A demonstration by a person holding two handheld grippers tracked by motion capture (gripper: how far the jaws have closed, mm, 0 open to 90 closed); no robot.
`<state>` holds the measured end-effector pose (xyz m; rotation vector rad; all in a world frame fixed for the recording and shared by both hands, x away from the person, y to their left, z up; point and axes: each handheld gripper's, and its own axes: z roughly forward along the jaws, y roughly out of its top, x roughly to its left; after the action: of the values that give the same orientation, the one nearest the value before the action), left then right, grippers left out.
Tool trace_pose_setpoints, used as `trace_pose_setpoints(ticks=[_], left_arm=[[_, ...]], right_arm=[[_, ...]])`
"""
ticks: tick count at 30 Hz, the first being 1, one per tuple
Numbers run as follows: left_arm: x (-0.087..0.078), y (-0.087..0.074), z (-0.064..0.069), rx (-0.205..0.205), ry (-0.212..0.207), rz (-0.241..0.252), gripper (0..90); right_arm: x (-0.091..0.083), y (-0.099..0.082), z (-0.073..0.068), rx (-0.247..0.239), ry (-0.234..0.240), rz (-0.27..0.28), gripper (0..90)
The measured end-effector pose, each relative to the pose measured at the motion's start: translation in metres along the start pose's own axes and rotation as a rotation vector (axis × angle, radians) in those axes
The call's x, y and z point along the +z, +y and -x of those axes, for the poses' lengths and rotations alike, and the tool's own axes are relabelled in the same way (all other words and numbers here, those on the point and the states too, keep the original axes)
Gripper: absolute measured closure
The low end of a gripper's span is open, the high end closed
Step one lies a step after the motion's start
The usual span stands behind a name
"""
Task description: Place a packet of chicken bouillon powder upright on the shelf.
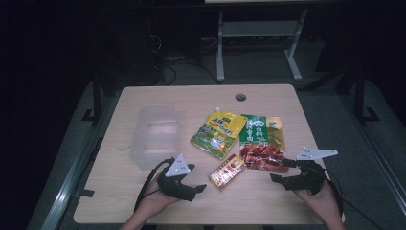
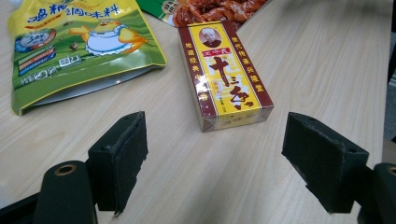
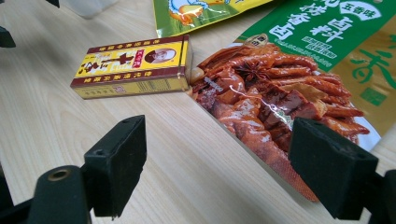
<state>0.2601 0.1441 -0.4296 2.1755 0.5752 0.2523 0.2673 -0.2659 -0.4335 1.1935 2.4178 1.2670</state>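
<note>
Dim room, dark surroundings; overhead light falls on the pale wooden desk (image 1: 268, 201). High view soft and grainy. Glare streaks the glossy red-and-green snack packet (image 3: 280, 112) beside the yellow-and-maroon cardboard box (image 3: 133, 65); nearest black foam tongs slightly blurred.

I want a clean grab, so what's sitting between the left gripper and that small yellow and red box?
Nothing: in the left gripper view, only bare table separates the open left gripper from the box.

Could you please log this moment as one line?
left tool: open, facing yellow box | right tool: open, beside meat packet | nothing held
</note>
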Motion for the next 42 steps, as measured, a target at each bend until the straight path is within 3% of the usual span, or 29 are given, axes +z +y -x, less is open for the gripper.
trace_pose_setpoints(ticks=[11, 18, 21, 27, 32, 33, 40, 42], left_arm=[[0.001, -0.001, 0.001, 0.001, -0.003, -0.008, 23.1], [0.002, 0.012, -0.004, 0.000, 0.002, 0.000, 26.0], [0.002, 0.021, -0.008, 0.012, 0.019, 0.003, 28.3], [0.010, 0.040, -0.016, 0.001, 0.042, 0.012, 31.6], [0.020, 0.054, -0.019, 0.002, 0.056, 0.014, 35.3], [0.023, 0.057, -0.022, -0.008, 0.059, 0.016, 38.0], [0.042, 0.068, -0.039, -0.069, 0.078, 0.005, 44.2], [0.050, 0.072, -0.042, -0.068, 0.083, -0.030, 44.4]], right_arm=[[0.002, 0.002, -0.001, 0.003, 0.008, 0.005, 16.5], [0.005, 0.015, 0.000, 0.025, 0.034, 0.035, 15.5], [0.010, 0.025, 0.001, 0.044, 0.037, 0.029, 15.3], [0.024, 0.065, -0.004, 0.011, 0.032, 0.026, 15.4], [0.035, 0.088, -0.004, 0.013, 0.041, 0.019, 15.6], [0.043, 0.098, -0.002, 0.013, 0.052, 0.013, 15.8], [0.069, 0.128, 0.009, 0.038, 0.043, -0.030, 17.6], [0.078, 0.141, 0.016, 0.050, 0.035, -0.038, 17.8]])
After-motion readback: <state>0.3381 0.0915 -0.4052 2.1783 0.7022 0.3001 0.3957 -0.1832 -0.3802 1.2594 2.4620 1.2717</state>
